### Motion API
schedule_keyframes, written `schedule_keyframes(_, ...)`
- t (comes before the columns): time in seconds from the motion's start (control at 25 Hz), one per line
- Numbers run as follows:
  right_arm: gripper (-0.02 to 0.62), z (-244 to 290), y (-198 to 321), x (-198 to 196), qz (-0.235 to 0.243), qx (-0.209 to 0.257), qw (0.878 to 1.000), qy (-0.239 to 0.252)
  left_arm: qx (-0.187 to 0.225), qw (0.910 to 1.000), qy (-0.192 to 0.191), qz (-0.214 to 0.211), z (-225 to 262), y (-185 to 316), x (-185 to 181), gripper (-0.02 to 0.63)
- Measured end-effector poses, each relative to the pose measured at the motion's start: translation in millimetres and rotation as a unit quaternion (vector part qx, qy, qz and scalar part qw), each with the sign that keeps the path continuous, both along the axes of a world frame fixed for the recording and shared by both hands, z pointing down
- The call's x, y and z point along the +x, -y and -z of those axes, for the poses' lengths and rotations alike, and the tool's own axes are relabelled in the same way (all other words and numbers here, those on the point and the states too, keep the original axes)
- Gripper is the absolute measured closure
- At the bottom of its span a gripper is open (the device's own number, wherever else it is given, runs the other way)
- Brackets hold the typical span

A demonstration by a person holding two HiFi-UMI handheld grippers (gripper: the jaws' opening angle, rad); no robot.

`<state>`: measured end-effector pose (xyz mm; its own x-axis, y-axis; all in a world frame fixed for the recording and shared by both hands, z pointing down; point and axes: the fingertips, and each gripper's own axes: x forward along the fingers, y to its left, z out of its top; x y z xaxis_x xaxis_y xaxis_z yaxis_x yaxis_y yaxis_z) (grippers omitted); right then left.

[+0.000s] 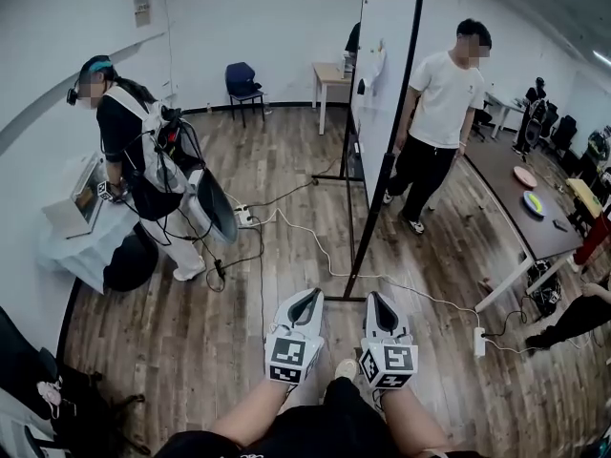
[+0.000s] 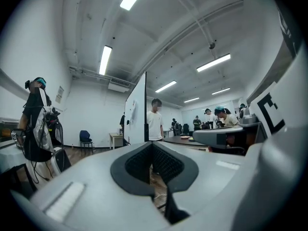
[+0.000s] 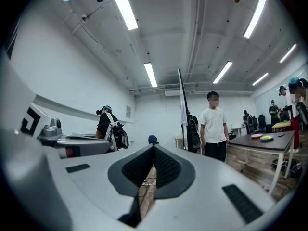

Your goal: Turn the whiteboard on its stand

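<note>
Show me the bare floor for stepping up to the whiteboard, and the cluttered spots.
Bare floor lies between the whiteboard and the blue chair. Crowded: cables cross by the stand foot; a person and brown table hem the other side.

Floor: grey-brown wood planks (image 1: pixel 172 342), wall to wall. Walls (image 1: pixel 267 17): plain white. Ceiling (image 3: pixel 192 32): white with exposed conduit and rows of strip lights (image 2: pixel 106 59), all lit, so the light is even.

Far wall: a blue chair (image 1: pixel 241 82), with a pale desk (image 1: pixel 329 76) to its right.

Right side: a long dark-topped table (image 1: pixel 501 170) on white legs.

Left side: a low table under a white cover (image 1: pixel 72 256), against the wall.

A white power strip (image 1: pixel 480 341) lies on the floor near the long table's leg. Cables (image 1: pixel 261 284) trail across the planks.
</note>
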<state>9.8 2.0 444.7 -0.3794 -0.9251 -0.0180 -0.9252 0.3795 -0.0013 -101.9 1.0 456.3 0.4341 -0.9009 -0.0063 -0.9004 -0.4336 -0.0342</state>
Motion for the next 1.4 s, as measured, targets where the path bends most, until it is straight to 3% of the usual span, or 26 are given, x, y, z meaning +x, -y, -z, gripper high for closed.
schedule_keyframes(0.44,0.591,-10.4,77.2,3.6,-0.006,0.005,1.0,0.016,-0.006,0.9997,0.02,0.014,-13.4,66.9,-12.2,0.6)
schedule_keyframes(1.4,0.589,-32.7,352.4,64.7,-0.02,-0.038,0.999,0.02,-0.035,0.9985,0.041,-0.002,-17.9,334.6,57.2,0.598)
